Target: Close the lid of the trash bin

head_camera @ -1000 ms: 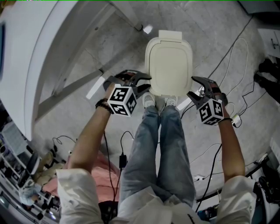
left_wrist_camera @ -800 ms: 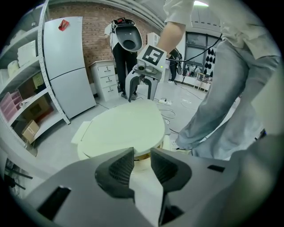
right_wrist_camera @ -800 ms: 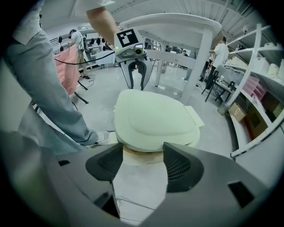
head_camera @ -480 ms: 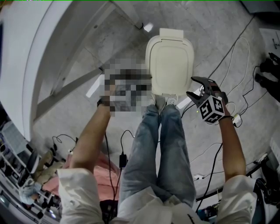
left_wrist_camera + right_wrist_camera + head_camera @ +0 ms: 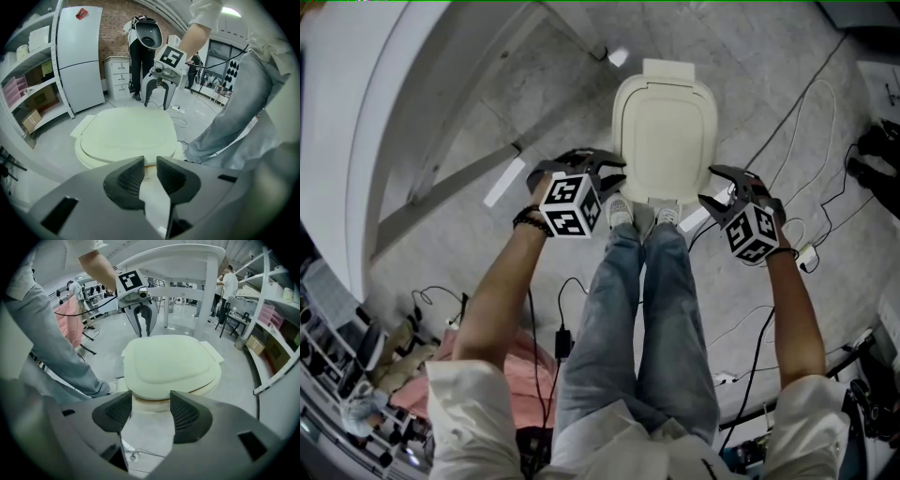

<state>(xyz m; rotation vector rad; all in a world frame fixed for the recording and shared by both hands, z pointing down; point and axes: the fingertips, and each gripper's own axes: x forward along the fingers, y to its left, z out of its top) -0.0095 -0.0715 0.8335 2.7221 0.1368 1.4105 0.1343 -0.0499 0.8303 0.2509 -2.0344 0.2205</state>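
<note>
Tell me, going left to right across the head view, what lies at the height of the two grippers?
White table → left gripper, whose empty jaws have just been closing → closed trash bin → right gripper → floor cables.

Cream trash bin (image 5: 664, 131) with its lid (image 5: 666, 122) down, just ahead of both pairs of jaws, left gripper (image 5: 579, 161) beside its near left corner, jaws just closing further on nothing, right gripper (image 5: 709, 184) beside its near right corner, jaws apart, shoes (image 5: 621, 214) between the two grippers.
</note>
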